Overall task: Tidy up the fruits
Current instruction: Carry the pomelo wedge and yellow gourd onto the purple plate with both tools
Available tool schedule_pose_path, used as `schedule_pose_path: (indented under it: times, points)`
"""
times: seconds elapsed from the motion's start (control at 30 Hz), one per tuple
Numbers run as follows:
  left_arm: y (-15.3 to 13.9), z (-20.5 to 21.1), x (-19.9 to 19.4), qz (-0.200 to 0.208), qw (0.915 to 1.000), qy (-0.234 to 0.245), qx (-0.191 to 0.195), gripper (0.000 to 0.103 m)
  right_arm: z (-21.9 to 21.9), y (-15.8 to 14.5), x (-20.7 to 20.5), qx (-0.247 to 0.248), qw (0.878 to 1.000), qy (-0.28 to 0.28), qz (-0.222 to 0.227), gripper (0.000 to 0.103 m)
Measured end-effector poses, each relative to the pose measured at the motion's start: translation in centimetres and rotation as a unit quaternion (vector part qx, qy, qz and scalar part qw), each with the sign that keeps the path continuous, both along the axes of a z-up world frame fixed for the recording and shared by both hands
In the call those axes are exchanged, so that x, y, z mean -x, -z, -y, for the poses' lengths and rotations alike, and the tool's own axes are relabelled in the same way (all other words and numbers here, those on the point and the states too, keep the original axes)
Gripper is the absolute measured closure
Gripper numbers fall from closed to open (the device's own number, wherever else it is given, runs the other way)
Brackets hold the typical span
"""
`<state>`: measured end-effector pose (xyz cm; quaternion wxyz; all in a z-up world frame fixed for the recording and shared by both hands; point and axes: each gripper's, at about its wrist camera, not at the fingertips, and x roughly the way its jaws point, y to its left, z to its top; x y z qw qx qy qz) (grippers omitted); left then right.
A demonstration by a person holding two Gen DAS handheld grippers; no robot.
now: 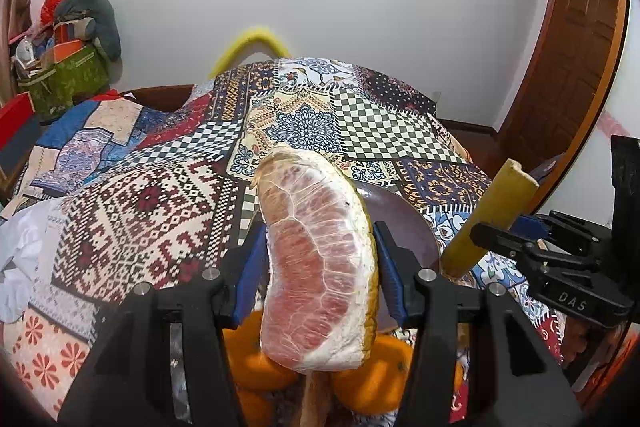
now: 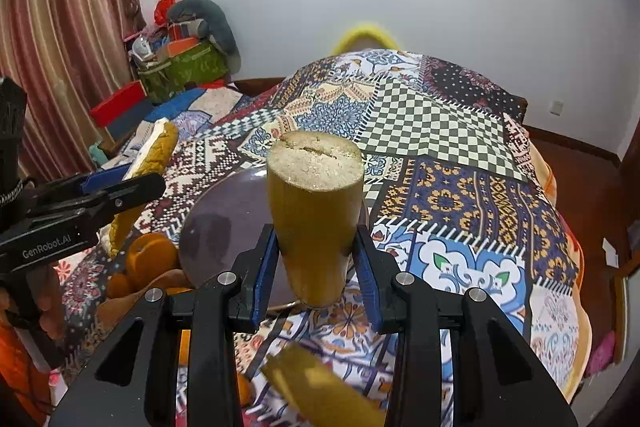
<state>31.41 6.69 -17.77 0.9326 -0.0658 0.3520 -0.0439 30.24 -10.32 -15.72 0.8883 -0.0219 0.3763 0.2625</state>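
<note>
My left gripper [image 1: 318,231] is shut on a pomelo wedge [image 1: 320,267] with pink flesh, white pith and a yellow rind; the wedge stands up between the blue pads. Several oranges [image 1: 372,383] lie below it. A dark purple plate [image 1: 404,223] lies just beyond. My right gripper [image 2: 314,231] is shut on a short yellow-green sugarcane piece [image 2: 316,211], held over the plate [image 2: 228,219] with its cut end towards the camera. In the right wrist view the left gripper [image 2: 140,187] and its wedge [image 2: 156,151] hang at the left, above the oranges [image 2: 152,259].
A patchwork cloth [image 1: 168,211] covers the table. Another sugarcane piece [image 2: 320,391] lies near the front. A white bag [image 1: 20,255] sits at the left edge, cluttered boxes [image 1: 68,67] at the far left, a wooden door [image 1: 572,67] at the right.
</note>
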Motion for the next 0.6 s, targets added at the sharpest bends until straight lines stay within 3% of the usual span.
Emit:
schedule_pose_path:
  times: [0.6]
  points:
    - [2.9,-0.6,-5.8,-0.043,0.9988,0.023,-0.005,0.051,-3.5,3.3,-5.7,0.039,0.997,-0.050,-0.048,0.069]
